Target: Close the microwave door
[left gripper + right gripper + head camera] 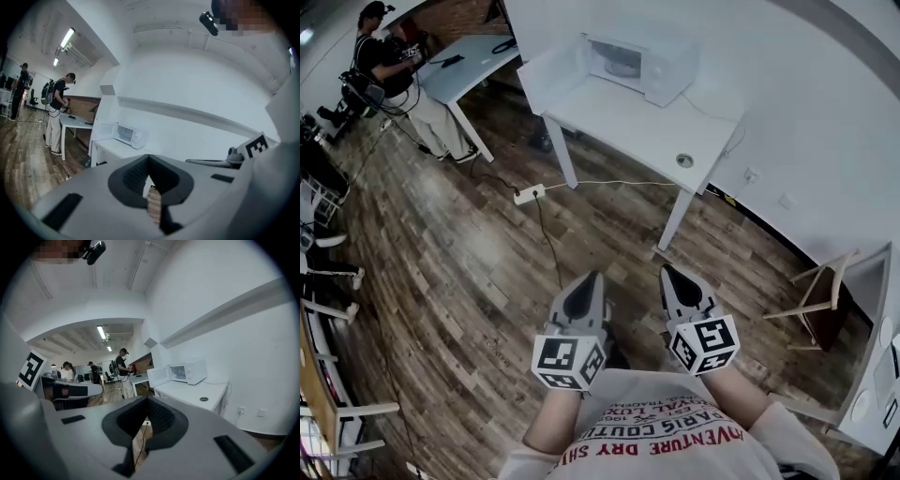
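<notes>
In the head view, your left gripper (592, 277) and right gripper (667, 271) hang side by side at the lower centre, over the wooden floor (469, 272). Their marker cubes hide your hands. The microwave (639, 64) sits small at the top centre, on the far end of a white bench (628, 122), well apart from both grippers. Its door (549, 79) stands swung open to the left. The inside is too small to make out. A person (392, 73) stands in the upper left.

In the left gripper view, the fingers (133, 176) are pressed together at their tips with nothing between them. The microwave shows left of centre, door open, far beyond the tips. The right gripper is cut off at the right edge.

In the right gripper view, the fingers (161, 417) also meet at the tips and pinch nothing. The microwave is right of centre on the bench, its open door turned toward the frame's middle.
</notes>
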